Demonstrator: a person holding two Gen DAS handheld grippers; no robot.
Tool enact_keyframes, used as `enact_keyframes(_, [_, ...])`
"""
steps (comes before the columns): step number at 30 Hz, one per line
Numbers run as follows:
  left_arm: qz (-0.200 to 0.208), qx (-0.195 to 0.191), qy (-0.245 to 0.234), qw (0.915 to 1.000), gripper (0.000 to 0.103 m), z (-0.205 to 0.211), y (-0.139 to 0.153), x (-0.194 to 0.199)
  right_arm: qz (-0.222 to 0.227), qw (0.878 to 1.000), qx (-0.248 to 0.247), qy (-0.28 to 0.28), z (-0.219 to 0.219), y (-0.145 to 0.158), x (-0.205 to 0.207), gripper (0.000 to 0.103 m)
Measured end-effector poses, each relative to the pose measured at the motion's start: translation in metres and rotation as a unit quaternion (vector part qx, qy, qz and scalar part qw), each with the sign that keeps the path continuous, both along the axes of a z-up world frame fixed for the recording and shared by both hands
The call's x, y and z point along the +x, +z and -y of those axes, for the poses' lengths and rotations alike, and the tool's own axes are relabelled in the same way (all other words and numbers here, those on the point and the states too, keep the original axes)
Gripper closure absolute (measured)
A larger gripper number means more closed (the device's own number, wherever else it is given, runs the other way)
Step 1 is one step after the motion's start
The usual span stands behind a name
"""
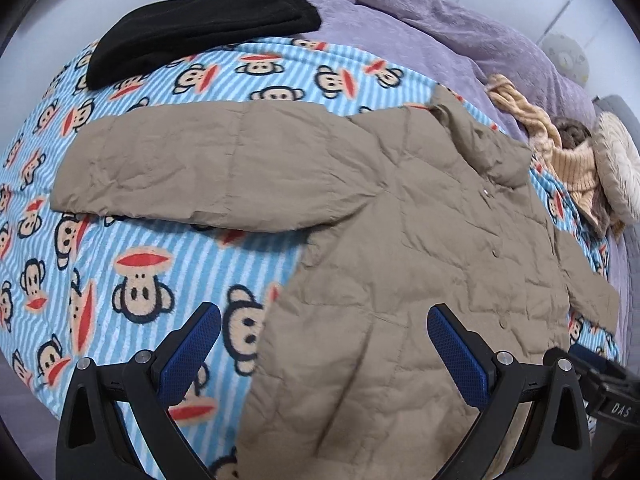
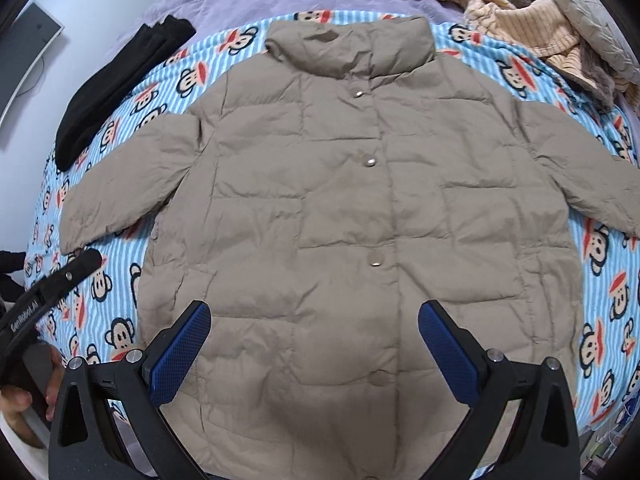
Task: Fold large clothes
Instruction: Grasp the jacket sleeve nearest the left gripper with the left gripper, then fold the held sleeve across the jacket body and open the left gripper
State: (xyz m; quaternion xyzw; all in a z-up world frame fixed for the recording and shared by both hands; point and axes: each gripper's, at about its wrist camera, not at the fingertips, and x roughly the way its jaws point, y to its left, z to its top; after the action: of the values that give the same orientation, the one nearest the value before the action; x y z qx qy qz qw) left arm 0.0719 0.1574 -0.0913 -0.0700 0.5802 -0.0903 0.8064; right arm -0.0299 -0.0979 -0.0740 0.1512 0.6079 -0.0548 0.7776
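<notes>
The work surface is a bed covered by a blue-striped monkey-print blanket point(image 2: 592, 280), with a purple quilt point(image 1: 400, 12) bunched behind it. The khaki padded jacket point(image 2: 340, 208) lies at the blanket's centre, front up, snaps fastened, collar away from the person and both sleeves spread sideways. By my assessment this flat, symmetrical layout is preparation for folding; no fold is made yet. The left gripper point(image 1: 324, 326) hovers above the jacket's lower left edge, jaws wide apart and empty. The right gripper point(image 2: 314, 322) hangs over the hem at the middle, likewise spread and holding nothing. A folded black garment point(image 1: 200, 24) sits at the far left corner, apart from the jacket, probably set aside. A heap of yellow-striped clothing point(image 2: 520, 28) lies at the far right. Legible markings: "GenRobot.AI" on the left tool body in the right view; "DAS" on the right tool in the left view.
</notes>
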Motion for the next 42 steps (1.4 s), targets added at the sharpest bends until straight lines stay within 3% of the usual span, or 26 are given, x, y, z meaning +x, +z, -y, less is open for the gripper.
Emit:
enact_keyframes(5, [-0.011,-0.076,0.090,0.9930,0.000,-0.086,-0.048,0.038,-0.009,0.999,0.009,0.035,-0.040,-0.030,0.023,0.000])
enact_keyframes(8, [-0.027,-0.127,0.150,0.9802,0.000,-0.132,-0.085,0.058,-0.012,0.999,0.013,0.048,-0.056,-0.047,0.036,0.000])
enact_keyframes(12, [-0.035,-0.177,0.191,0.9648,0.000,-0.166,-0.122,0.083,-0.005,0.998,0.011,0.056,-0.067,-0.064,0.053,0.000])
enact_keyframes(20, [0.036,-0.157,0.214,0.9635,0.001,-0.175,-0.120,0.143,0.038,0.998,0.024,0.044,-0.069,-0.069,0.091,0.000])
enact_keyframes(21, [0.043,-0.147,0.221,0.9632,0.005,-0.176,-0.119,0.148,0.043,0.998,0.027,0.044,-0.070,-0.068,0.095,0.000])
enact_keyframes(22, [0.051,-0.131,0.228,0.9635,0.026,-0.175,-0.118,0.152,0.050,0.997,0.030,0.044,-0.071,-0.068,0.101,0.000])
enact_keyframes(23, [0.055,-0.118,0.225,0.9656,0.039,-0.178,-0.117,0.156,0.057,0.997,0.032,0.043,-0.073,-0.067,0.106,0.000])
enact_keyframes(25, [0.059,-0.125,0.204,0.9692,0.084,-0.180,-0.116,0.161,0.072,0.996,0.038,0.043,-0.078,-0.065,0.118,0.000])
enact_keyframes(26, [0.061,-0.136,0.196,0.9691,0.089,-0.182,-0.113,0.162,0.079,0.995,0.044,0.043,-0.080,-0.064,0.123,0.000])
enact_keyframes(28, [0.081,-0.113,0.182,0.9733,0.090,-0.179,-0.099,0.158,0.095,0.993,0.059,0.038,-0.083,-0.064,0.131,0.002])
enact_keyframes(29, [0.100,-0.093,0.168,0.9763,0.090,-0.175,-0.088,0.156,0.103,0.992,0.068,0.032,-0.085,-0.064,0.136,0.006])
enact_keyframes(30, [0.115,-0.080,0.155,0.9779,0.090,-0.171,-0.078,0.152,0.110,0.991,0.078,0.027,-0.087,-0.065,0.142,0.028])
enact_keyframes(31, [0.130,-0.070,0.141,0.9789,0.090,-0.167,-0.068,0.149,0.109,0.990,0.089,0.024,-0.090,-0.069,0.149,0.062])
enact_keyframes(32, [0.147,-0.059,0.124,0.9795,0.090,-0.163,-0.056,0.144,0.103,0.990,0.097,0.021,-0.093,-0.074,0.156,0.075])
enact_keyframes(33, [0.159,-0.052,0.111,0.9796,0.090,-0.159,-0.047,0.141,0.098,0.989,0.107,0.014,-0.095,-0.080,0.162,0.082])
enact_keyframes(38, [0.217,-0.043,0.038,0.9745,0.090,-0.129,-0.003,0.121,0.089,0.985,0.145,0.026,-0.111,-0.103,0.176,0.088])
enact_keyframes(42, [0.240,-0.061,-0.022,0.9687,0.090,-0.085,0.020,0.113,0.065,0.987,0.134,0.054,-0.122,-0.126,0.178,0.088])
